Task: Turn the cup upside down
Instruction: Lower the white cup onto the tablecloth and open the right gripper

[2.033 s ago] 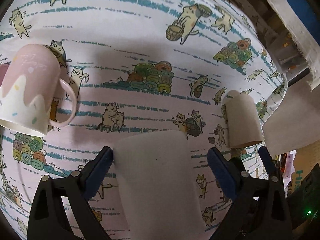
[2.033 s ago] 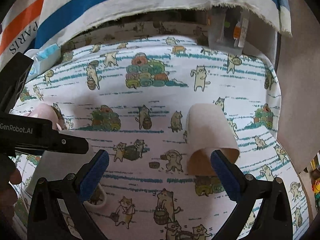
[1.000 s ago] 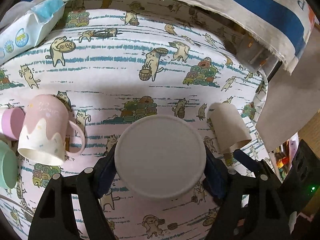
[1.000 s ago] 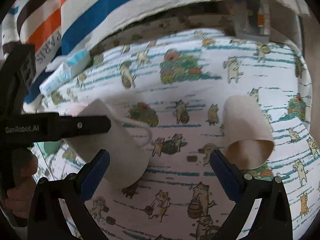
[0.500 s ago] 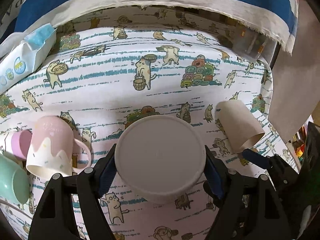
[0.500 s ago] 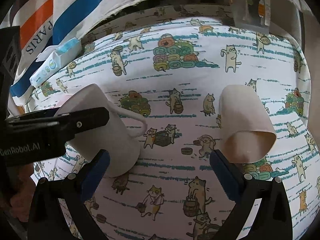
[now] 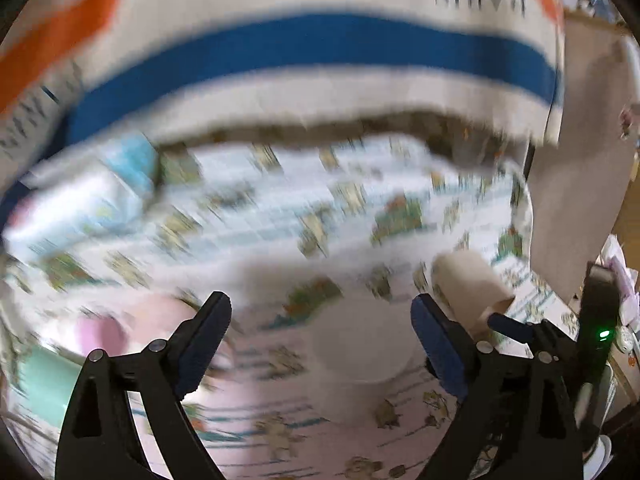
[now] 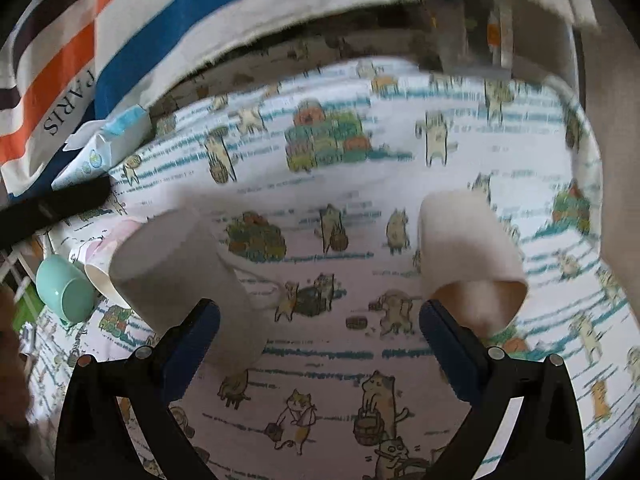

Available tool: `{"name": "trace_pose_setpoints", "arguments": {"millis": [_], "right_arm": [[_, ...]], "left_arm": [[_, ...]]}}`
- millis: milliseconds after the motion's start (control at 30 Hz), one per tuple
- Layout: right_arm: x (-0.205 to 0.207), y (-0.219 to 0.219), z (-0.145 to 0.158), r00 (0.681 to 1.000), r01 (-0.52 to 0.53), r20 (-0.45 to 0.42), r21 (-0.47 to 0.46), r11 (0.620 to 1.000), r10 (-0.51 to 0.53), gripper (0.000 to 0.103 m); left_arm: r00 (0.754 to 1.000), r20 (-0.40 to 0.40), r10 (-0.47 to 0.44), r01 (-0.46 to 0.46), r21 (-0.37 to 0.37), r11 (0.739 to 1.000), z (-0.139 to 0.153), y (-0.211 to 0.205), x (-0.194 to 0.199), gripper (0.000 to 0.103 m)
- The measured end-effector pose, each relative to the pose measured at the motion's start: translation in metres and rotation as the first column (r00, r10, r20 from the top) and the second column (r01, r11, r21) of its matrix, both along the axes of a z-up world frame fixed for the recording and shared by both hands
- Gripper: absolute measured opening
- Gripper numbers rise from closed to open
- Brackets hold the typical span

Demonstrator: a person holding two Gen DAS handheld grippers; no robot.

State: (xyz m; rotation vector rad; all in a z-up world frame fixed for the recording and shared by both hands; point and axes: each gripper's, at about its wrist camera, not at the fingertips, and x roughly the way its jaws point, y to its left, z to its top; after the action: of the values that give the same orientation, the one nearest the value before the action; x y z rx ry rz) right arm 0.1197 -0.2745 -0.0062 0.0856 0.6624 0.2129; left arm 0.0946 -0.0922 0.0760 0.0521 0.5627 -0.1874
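White cup (image 8: 188,276) stands base-up, rim down on the cat-print cloth (image 8: 340,360), long axis roughly vertical, handle toward the beige cup (image 8: 468,264) lying sideways. Left gripper (image 7: 320,332) and right gripper (image 8: 320,332) both wide, empty.

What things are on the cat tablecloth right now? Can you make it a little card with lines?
white mug: base up, rim down on the cat tablecloth, nothing gripping it
beige cup: on its side, mouth toward the camera
mint cup: tipped over at the far left
left hand-held gripper: open, empty
right hand-held gripper: open, empty
left wrist view: blurred
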Motion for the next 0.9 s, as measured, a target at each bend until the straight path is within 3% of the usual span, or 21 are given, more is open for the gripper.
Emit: {"name": "trace_pose_setpoints", "arguments": {"millis": [200,400,567,733,900], "right_arm": [[-0.018,0.006,0.026,0.993,0.007,0.117,-0.033,0.999,-0.003,0.101],[-0.054,0.016,0.065,0.964,0.024,0.264,-0.068,0.997,-0.005,0.102],[-0.091,0.03,0.098,0.906,0.042,0.422,-0.061,0.997,-0.012,0.102],[-0.115,0.045,0.106,0.847,0.076,0.531,-0.063,0.995,-0.031,0.102],[-0.121,0.053,0.095,0.835,0.078,0.549,-0.071,0.994,-0.027,0.102]], "left_arm": [[0.98,0.179,0.083,-0.095,0.057,0.994,0.056,0.053,-0.043,0.102],[0.939,0.32,0.123,-0.189,0.183,0.965,0.071,0.092,-0.081,0.102],[0.905,0.407,0.124,-0.174,0.088,0.981,0.065,0.114,-0.11,0.102],[0.888,0.448,0.106,-0.105,-0.027,0.994,0.043,0.116,-0.124,0.102],[0.888,0.451,0.092,-0.07,-0.065,0.995,0.015,0.108,-0.123,0.102]]}}
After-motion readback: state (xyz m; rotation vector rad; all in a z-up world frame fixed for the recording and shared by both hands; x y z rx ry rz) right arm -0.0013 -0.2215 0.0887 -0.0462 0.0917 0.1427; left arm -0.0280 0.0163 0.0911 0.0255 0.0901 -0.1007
